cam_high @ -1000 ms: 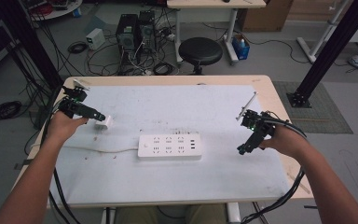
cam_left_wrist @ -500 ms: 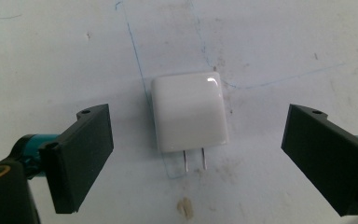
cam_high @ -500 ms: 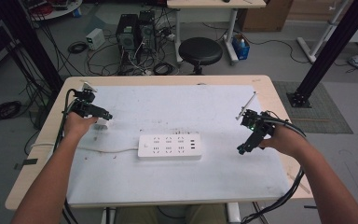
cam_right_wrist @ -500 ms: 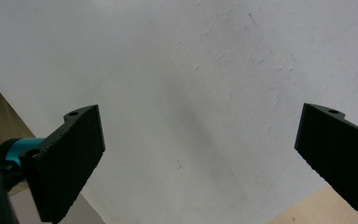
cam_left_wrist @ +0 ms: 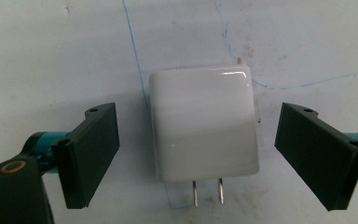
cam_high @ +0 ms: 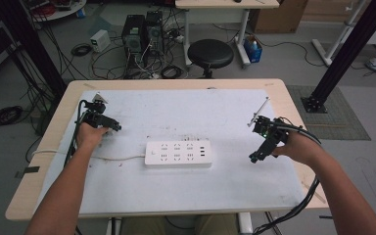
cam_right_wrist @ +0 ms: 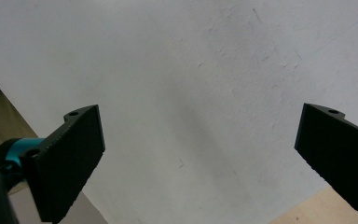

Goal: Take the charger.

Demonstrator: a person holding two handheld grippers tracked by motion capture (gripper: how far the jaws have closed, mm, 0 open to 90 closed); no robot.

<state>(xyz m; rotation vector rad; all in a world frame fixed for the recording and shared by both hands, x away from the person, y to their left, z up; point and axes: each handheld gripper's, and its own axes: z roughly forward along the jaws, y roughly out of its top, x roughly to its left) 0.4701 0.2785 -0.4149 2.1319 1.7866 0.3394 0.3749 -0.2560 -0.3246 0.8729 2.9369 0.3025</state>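
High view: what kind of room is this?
Most likely a lab or workshop. Computer towers and tangled cables sit on the bare floor behind the table, with black frame posts standing beside it.

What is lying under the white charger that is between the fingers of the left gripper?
The white charger lies flat on the white table cover, which has thin blue lines drawn on it. Its two metal prongs stick out level. What is directly beneath its body is covered.

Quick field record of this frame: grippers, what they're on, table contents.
left gripper: open, jaws just been closing, white plug adapter between them, pads not touching
adapter pose: flat on white mat, two prongs toward the camera
right gripper: open, nothing between jaws, over the mat's edge
power strip: white, mid-table, cord runs left
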